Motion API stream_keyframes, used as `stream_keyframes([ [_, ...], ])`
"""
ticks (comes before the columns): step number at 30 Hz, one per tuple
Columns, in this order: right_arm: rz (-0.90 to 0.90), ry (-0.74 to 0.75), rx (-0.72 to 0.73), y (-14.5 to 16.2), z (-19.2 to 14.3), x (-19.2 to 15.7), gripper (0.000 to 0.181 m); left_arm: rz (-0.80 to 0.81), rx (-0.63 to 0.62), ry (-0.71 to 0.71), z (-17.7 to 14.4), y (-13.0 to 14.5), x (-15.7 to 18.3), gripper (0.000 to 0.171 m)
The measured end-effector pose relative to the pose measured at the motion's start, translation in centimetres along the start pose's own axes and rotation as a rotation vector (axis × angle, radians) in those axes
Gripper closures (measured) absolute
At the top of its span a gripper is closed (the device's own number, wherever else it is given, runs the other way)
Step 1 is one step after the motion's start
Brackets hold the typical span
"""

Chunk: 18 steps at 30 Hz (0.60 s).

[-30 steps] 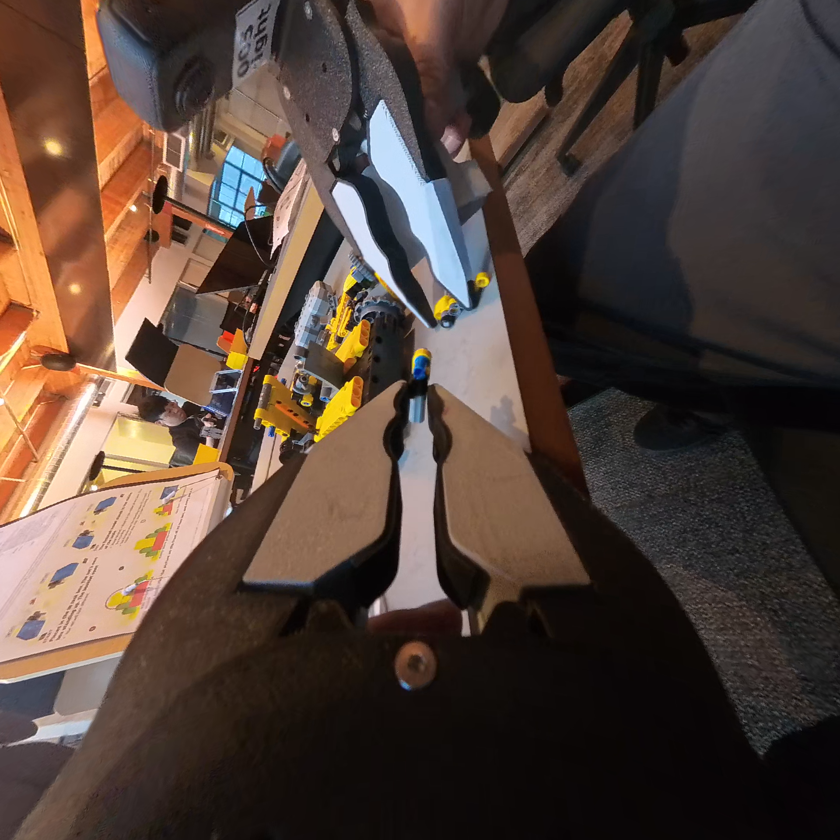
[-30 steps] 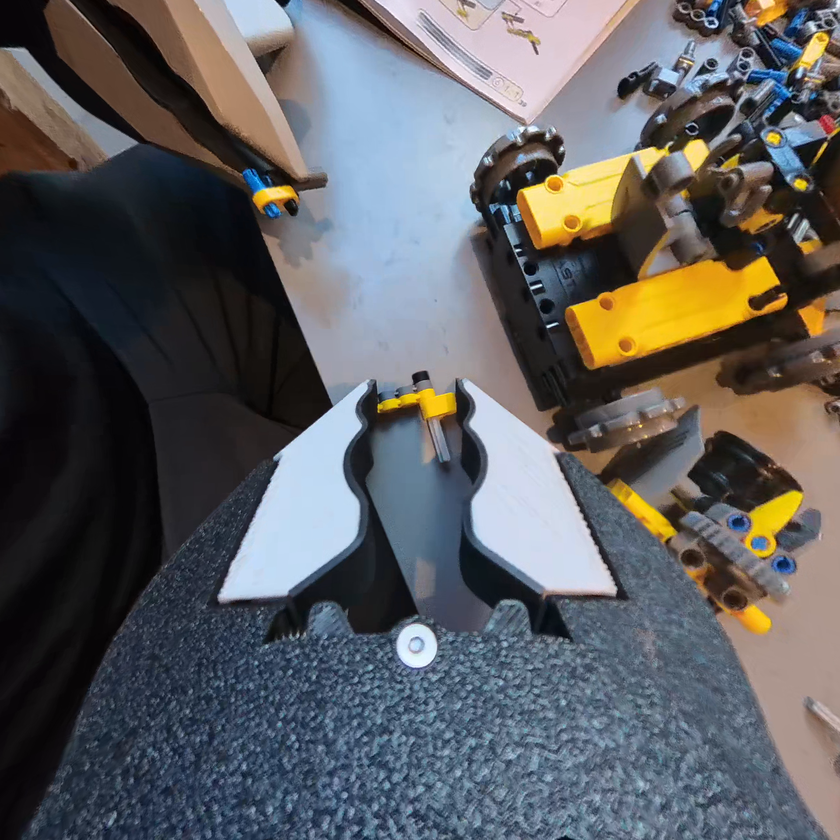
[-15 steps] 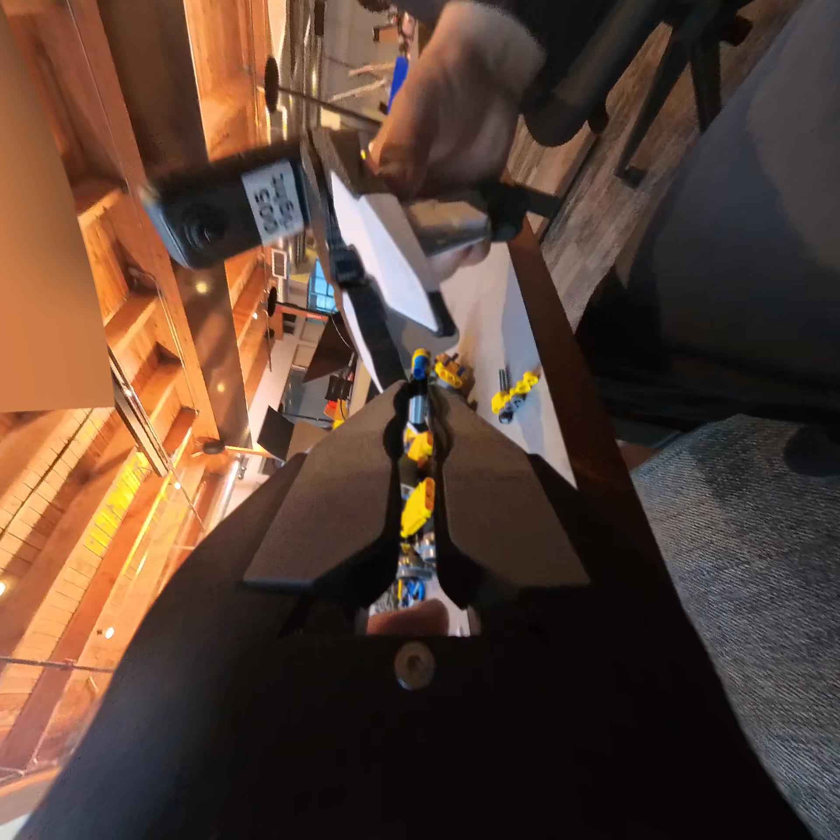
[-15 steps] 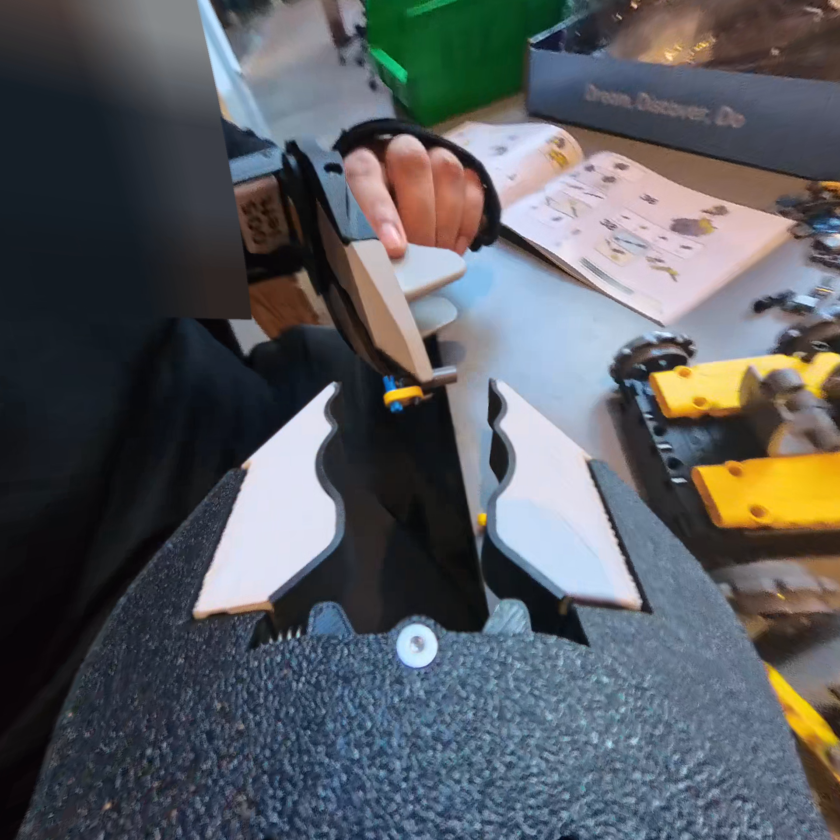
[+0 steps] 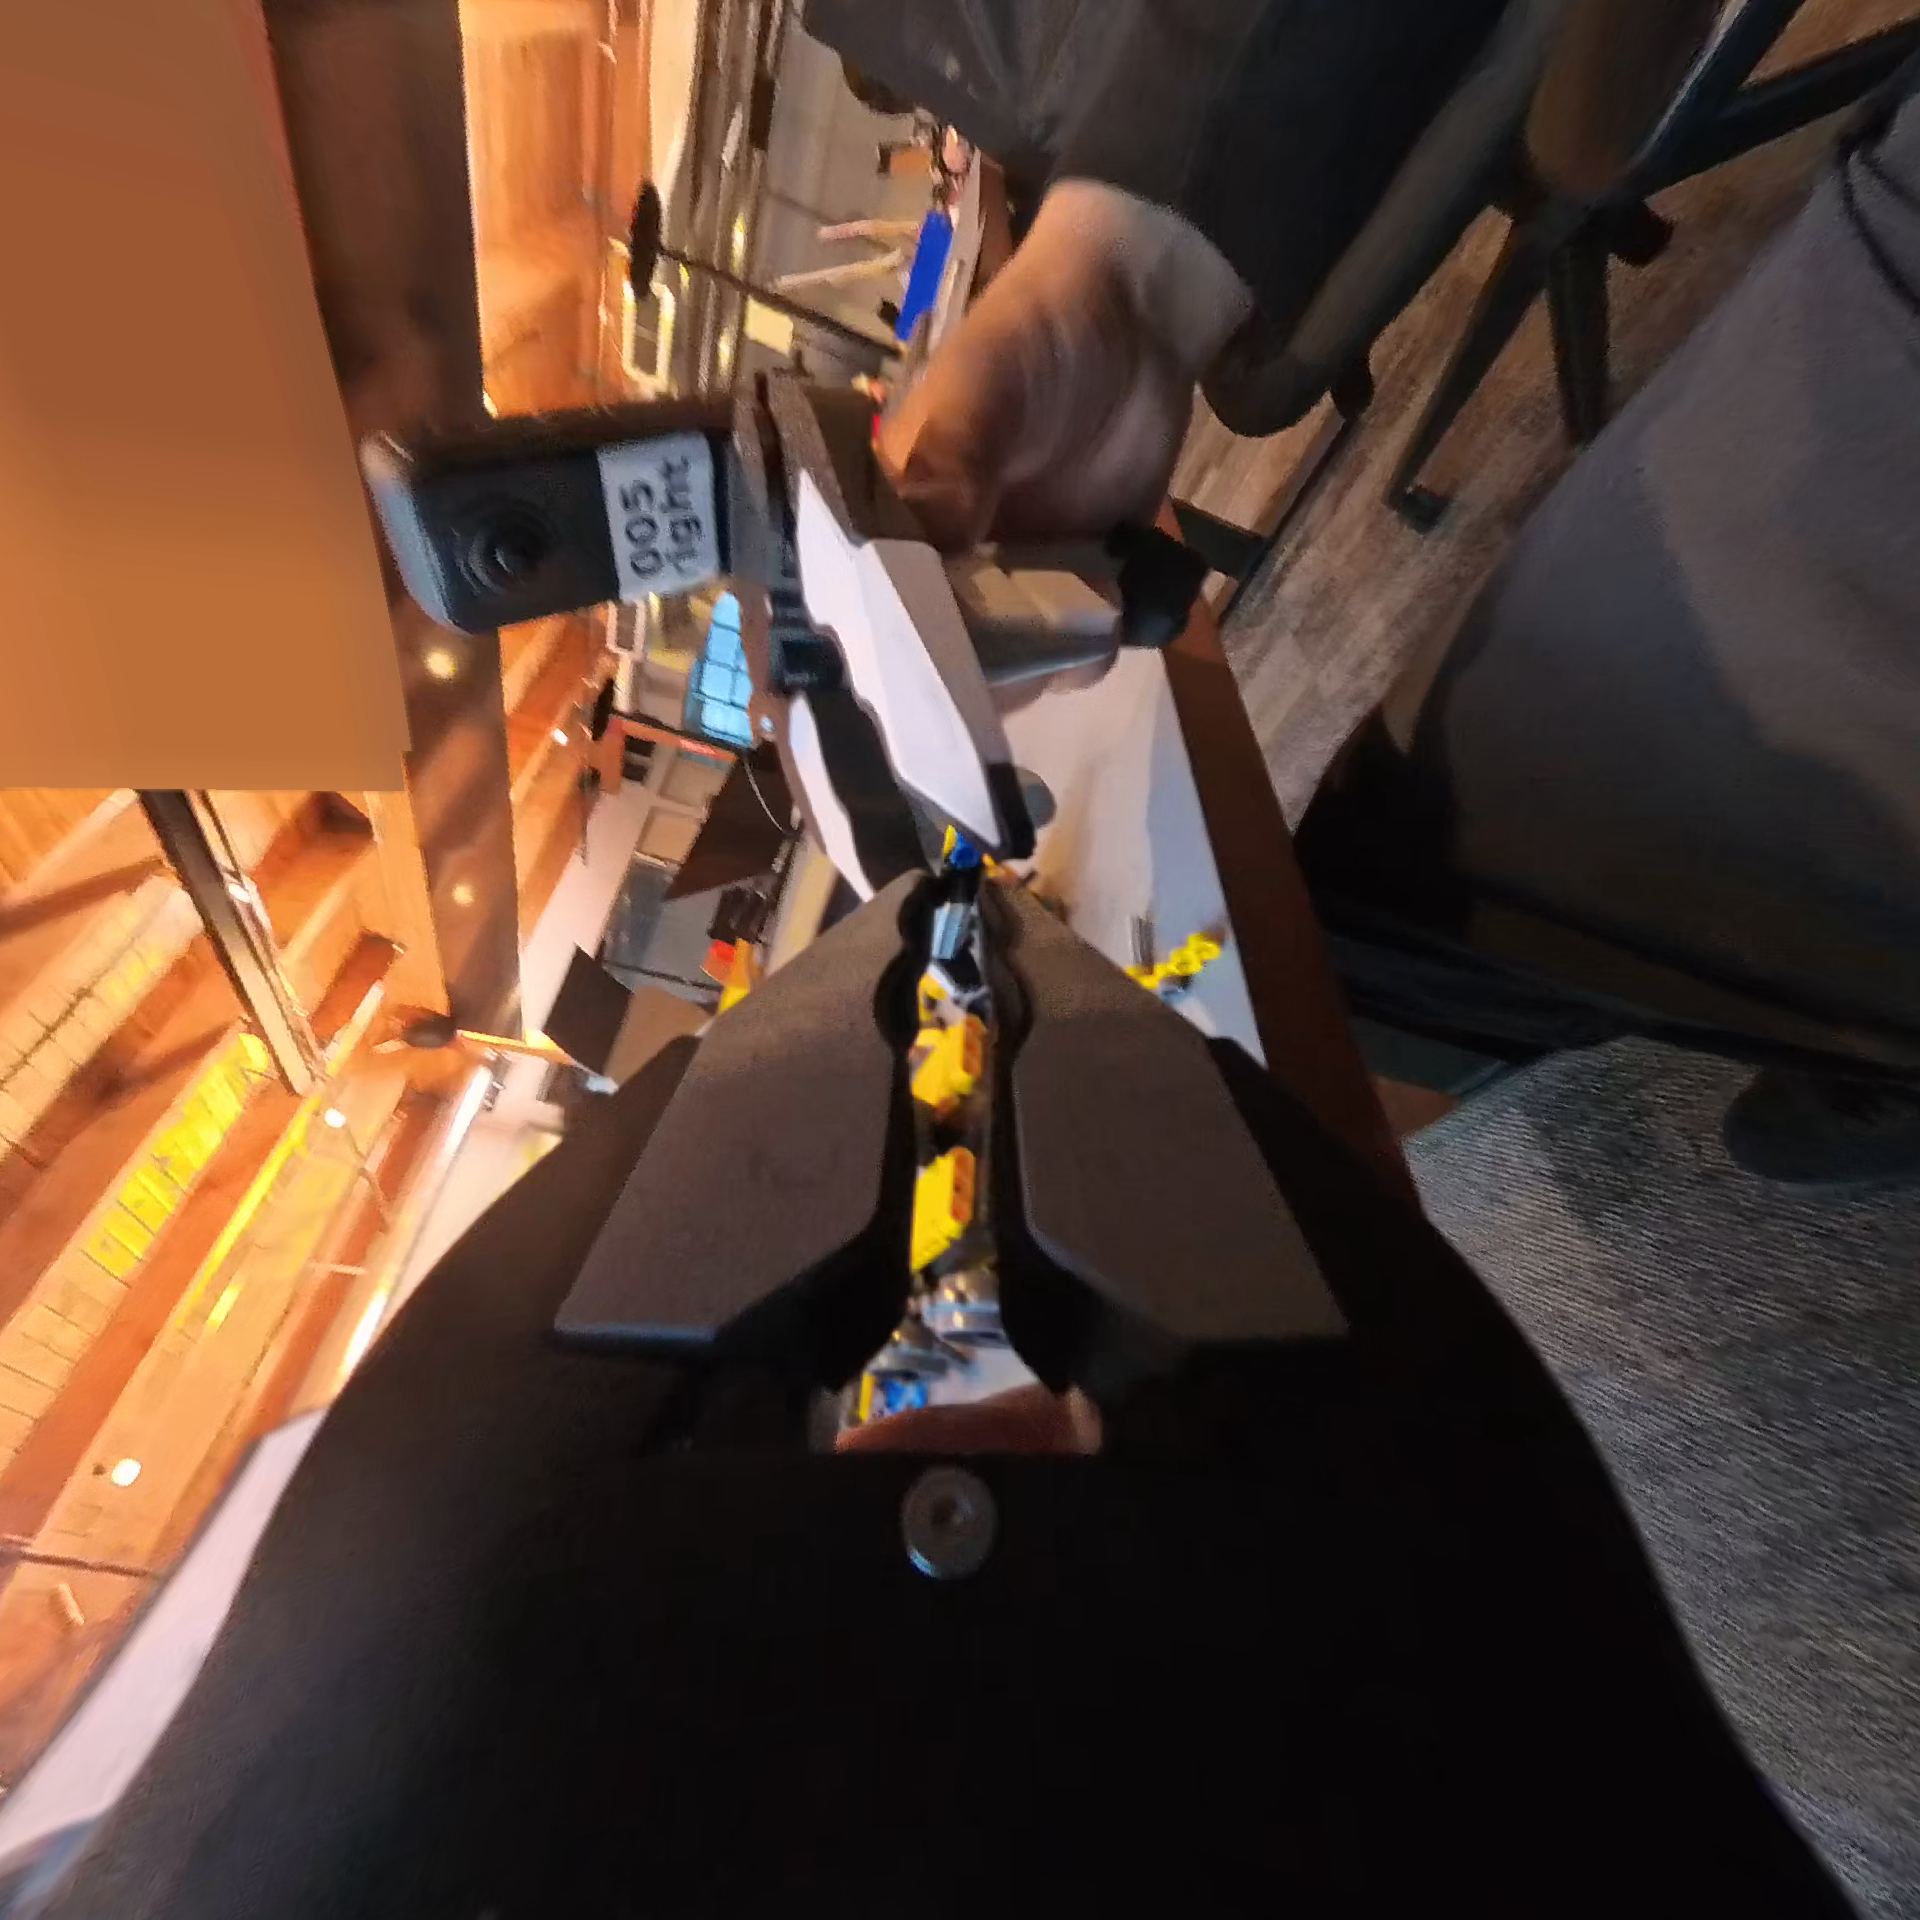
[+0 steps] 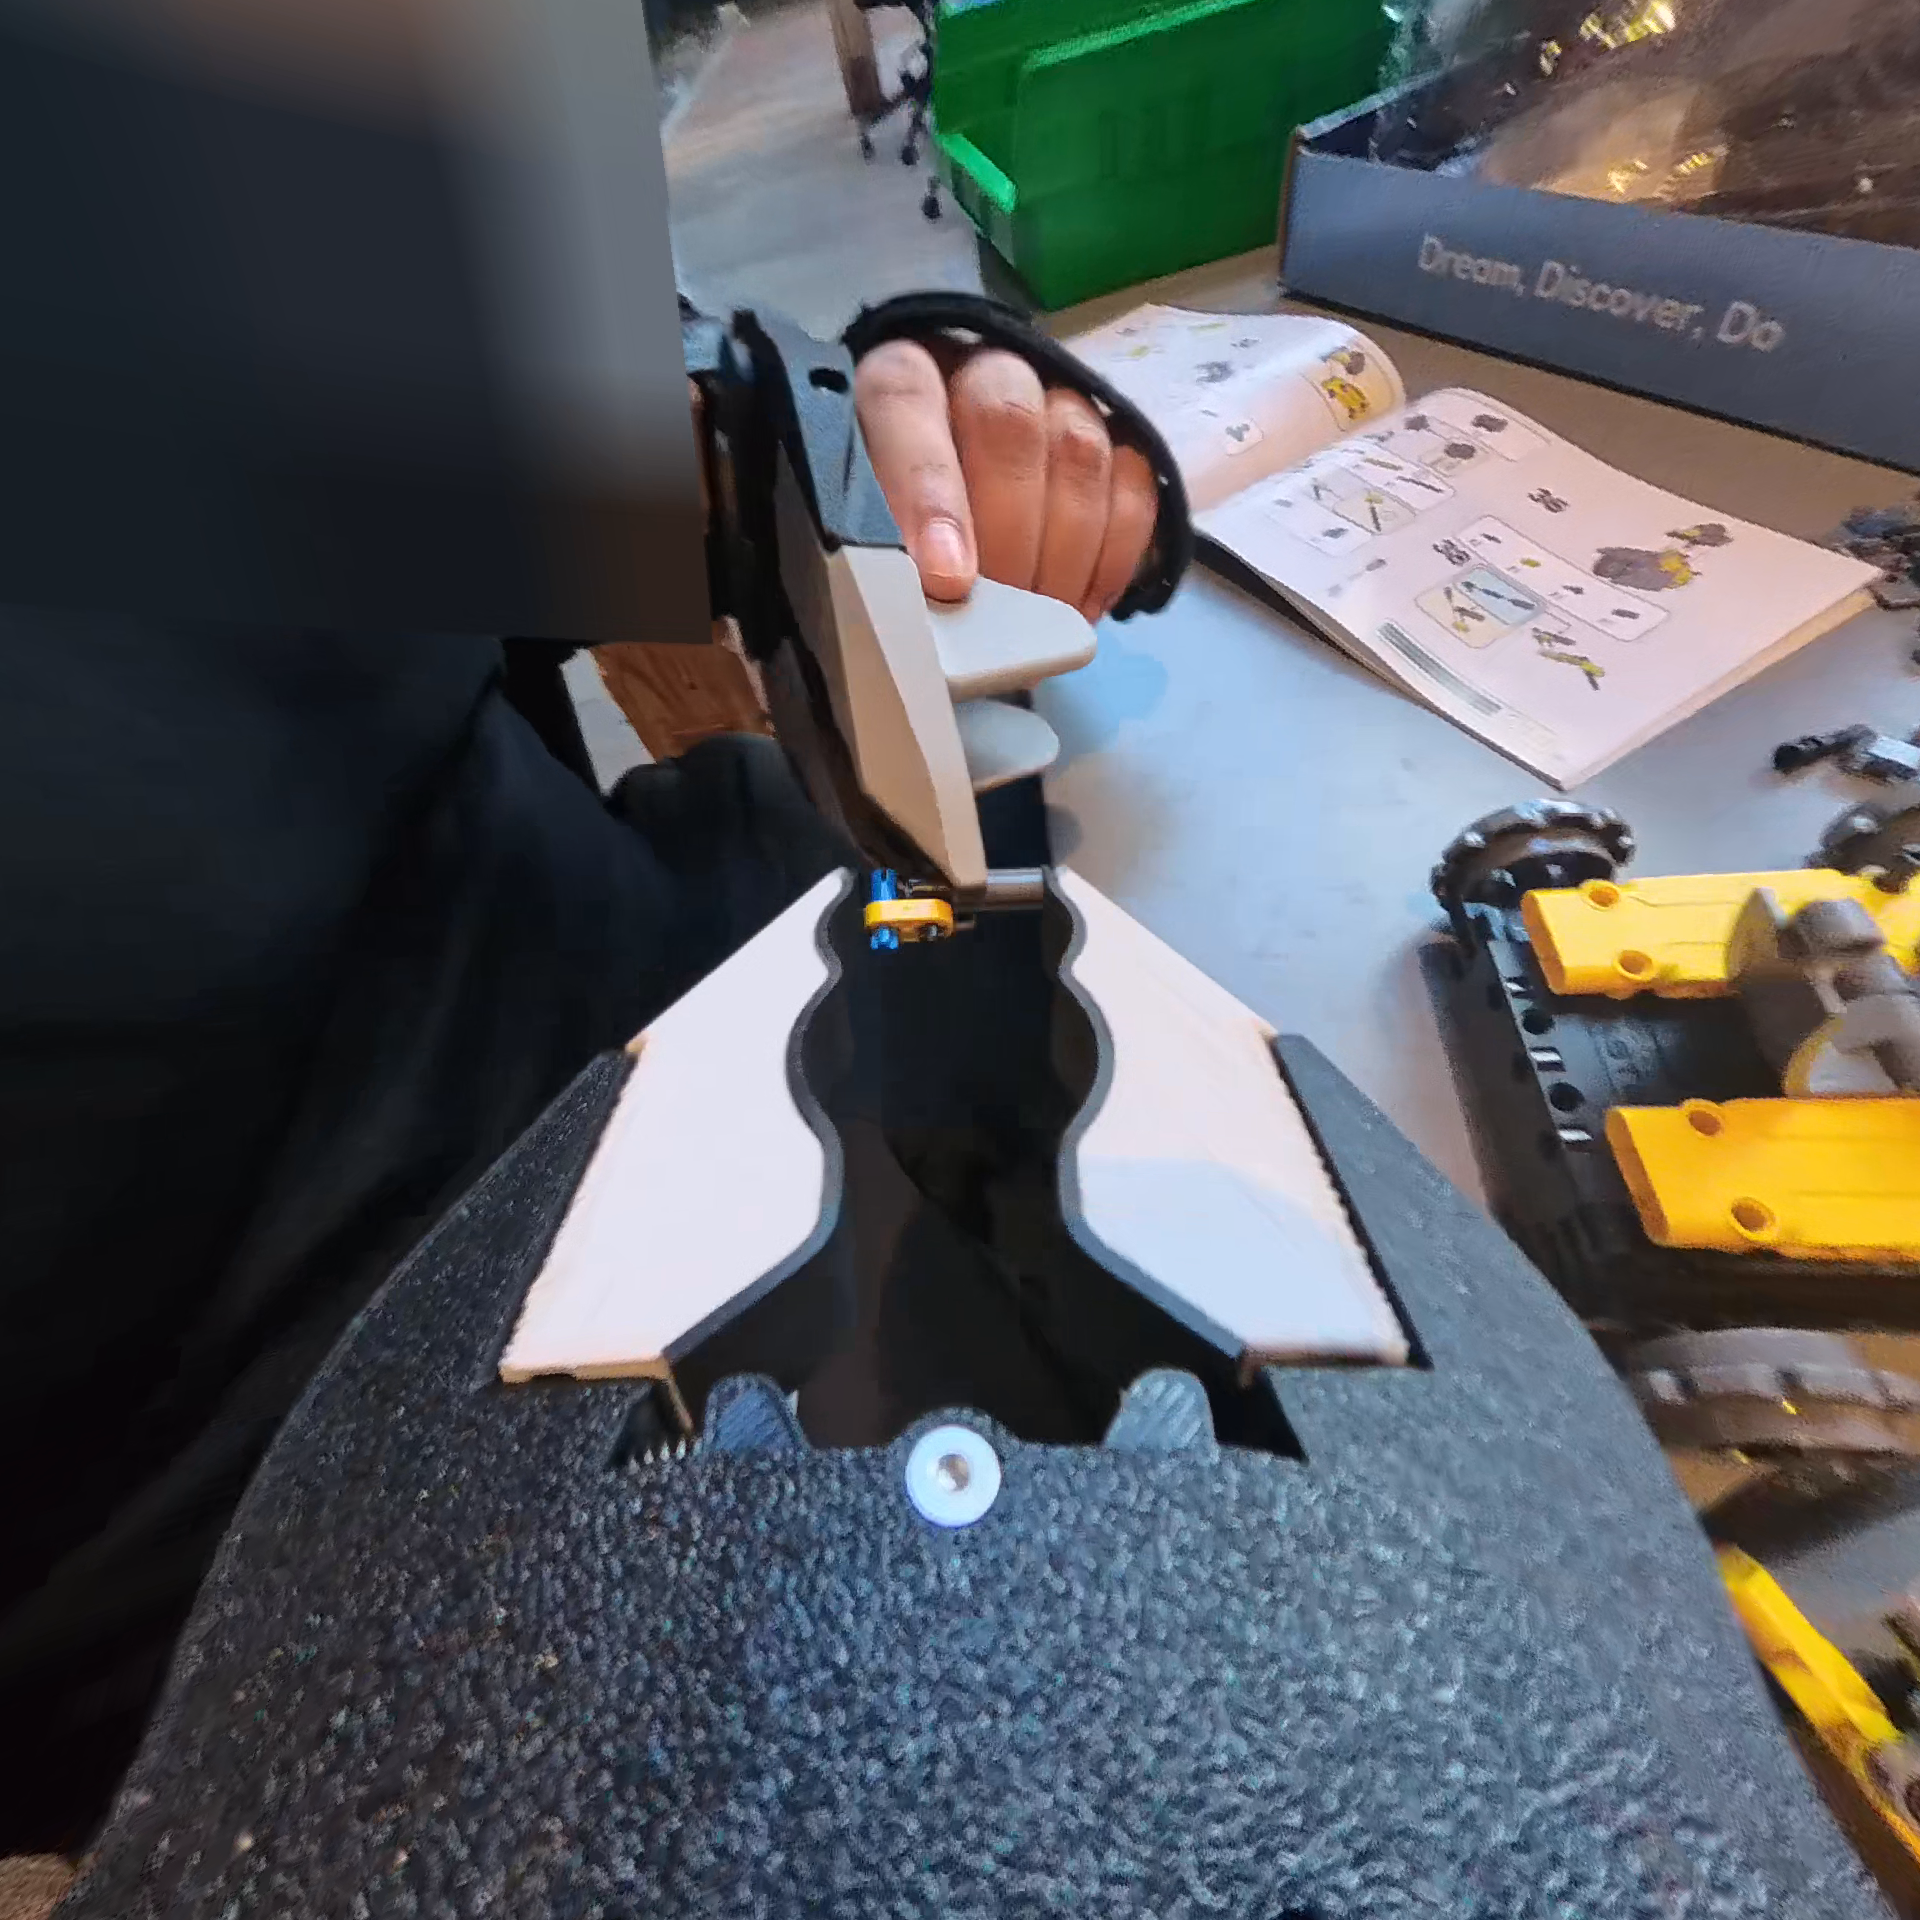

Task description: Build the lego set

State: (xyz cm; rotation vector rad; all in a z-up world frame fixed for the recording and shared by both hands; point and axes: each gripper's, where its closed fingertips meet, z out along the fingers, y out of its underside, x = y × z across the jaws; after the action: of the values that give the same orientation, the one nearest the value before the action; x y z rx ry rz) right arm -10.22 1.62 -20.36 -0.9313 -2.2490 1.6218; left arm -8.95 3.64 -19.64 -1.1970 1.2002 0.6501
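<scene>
My left gripper (image 5: 951, 902) is shut on a small part: a grey axle (image 5: 948, 925) with a blue pin (image 5: 962, 856) at its end. In the right wrist view the same part shows as a yellow connector (image 6: 906, 914) with a blue pin and a grey axle (image 6: 1013, 890), pinched by the left gripper's grey fingers (image 6: 904, 727). My right gripper (image 6: 948, 891) is open and empty, with its white fingertips on either side of that part. Its white fingers (image 5: 904, 675) also show in the left wrist view. A person's hand (image 6: 1018, 488) grips the left gripper.
A small yellow piece (image 5: 1179, 961) lies on the grey table (image 6: 1247, 810) near its edge. A yellow-and-black brick model (image 6: 1714, 1091) sits at the right. An open instruction booklet (image 6: 1455, 561), a dark box (image 6: 1558, 281) and green bins (image 6: 1122, 135) lie behind. My two grippers' fingertips are within a few centimetres of each other.
My right gripper opened and let go of a yellow piece, which now lies on the table. It then rose and closed in, open, around the part held in my left gripper.
</scene>
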Motion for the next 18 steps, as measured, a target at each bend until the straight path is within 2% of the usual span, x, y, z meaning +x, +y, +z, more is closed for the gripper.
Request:
stream_keyframes([
  [6,-0.047,0.275,-0.178,3.4,-0.8,4.3,0.148,-0.205,-0.13,0.15,-0.3,3.3,2.1,0.166],
  [8,-0.077,0.322,-0.209,4.0,-1.0,4.8,0.148,-0.412,-0.179,0.241,-0.4,4.5,2.8,0.171],
  [10,-0.113,0.327,-0.2,3.8,-0.7,4.5,0.148,-0.645,-0.218,0.331,-0.4,5.0,2.9,0.167],
  [13,-0.153,0.343,-0.201,3.8,-0.5,4.4,0.148,-0.894,-0.17,0.406,-0.3,4.5,2.0,0.147],
  [15,-0.166,0.365,-0.196,3.8,-0.7,4.6,0.148,-0.882,-0.164,0.37,-0.4,4.9,1.6,0.141],
  [18,-0.168,0.377,-0.177,3.8,-1.0,4.8,0.148,-0.702,-0.176,0.278,-0.6,5.5,1.3,0.142],
])
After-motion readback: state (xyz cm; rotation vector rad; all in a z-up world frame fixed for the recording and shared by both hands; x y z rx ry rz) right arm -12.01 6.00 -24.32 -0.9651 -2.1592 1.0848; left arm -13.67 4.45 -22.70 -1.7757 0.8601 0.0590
